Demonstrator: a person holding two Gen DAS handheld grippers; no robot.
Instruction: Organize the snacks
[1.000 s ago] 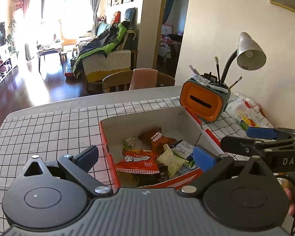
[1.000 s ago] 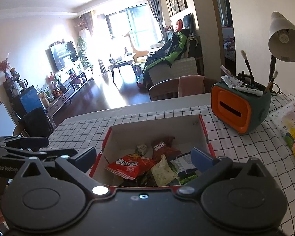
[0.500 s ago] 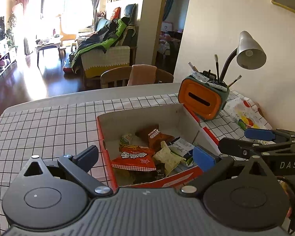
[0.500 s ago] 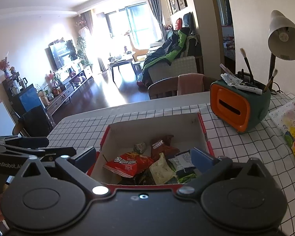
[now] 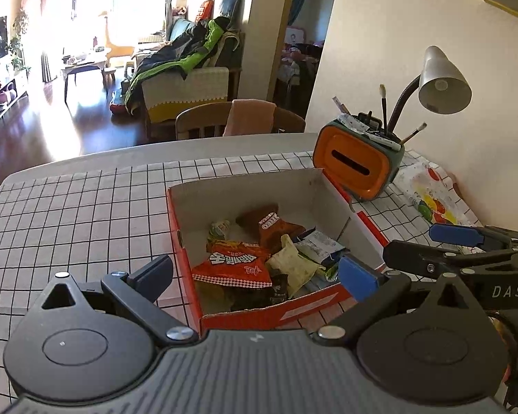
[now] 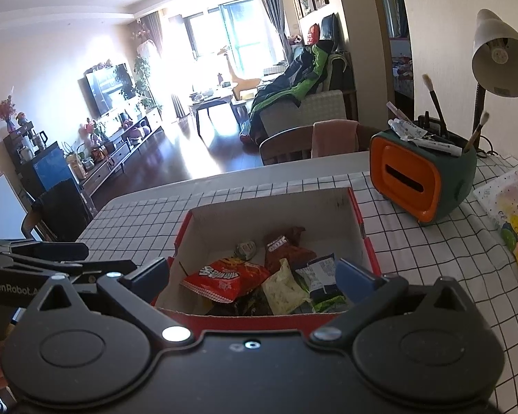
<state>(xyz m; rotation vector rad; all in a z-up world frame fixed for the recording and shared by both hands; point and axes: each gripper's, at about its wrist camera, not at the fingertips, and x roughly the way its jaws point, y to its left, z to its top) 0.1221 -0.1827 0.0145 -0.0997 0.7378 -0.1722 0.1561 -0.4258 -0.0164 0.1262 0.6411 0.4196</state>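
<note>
A red cardboard box (image 5: 245, 186) with a white inside stands on the checked tablecloth and holds several snack packets: a red chip bag (image 5: 233, 264), a brown packet (image 5: 269, 226), a pale yellow packet (image 5: 293, 264) and a white-and-blue one (image 5: 319, 245). The box (image 6: 269, 203) and red bag (image 6: 217, 277) also show in the right wrist view. My left gripper (image 5: 255, 274) is open and empty, above the box's near edge. My right gripper (image 6: 252, 272) is open and empty, also at the near edge. The right gripper also shows at the right of the left wrist view (image 5: 456, 241).
An orange and green pen holder (image 5: 357, 162) with brushes stands behind the box on the right, under a grey desk lamp (image 5: 443, 82). A colourful dotted bag (image 5: 428, 193) lies by the wall. A wooden chair (image 5: 238, 120) stands at the table's far edge.
Both grippers have drawn back and up a little from the box; it sits slightly farther off in both views. Both stay open and empty.
</note>
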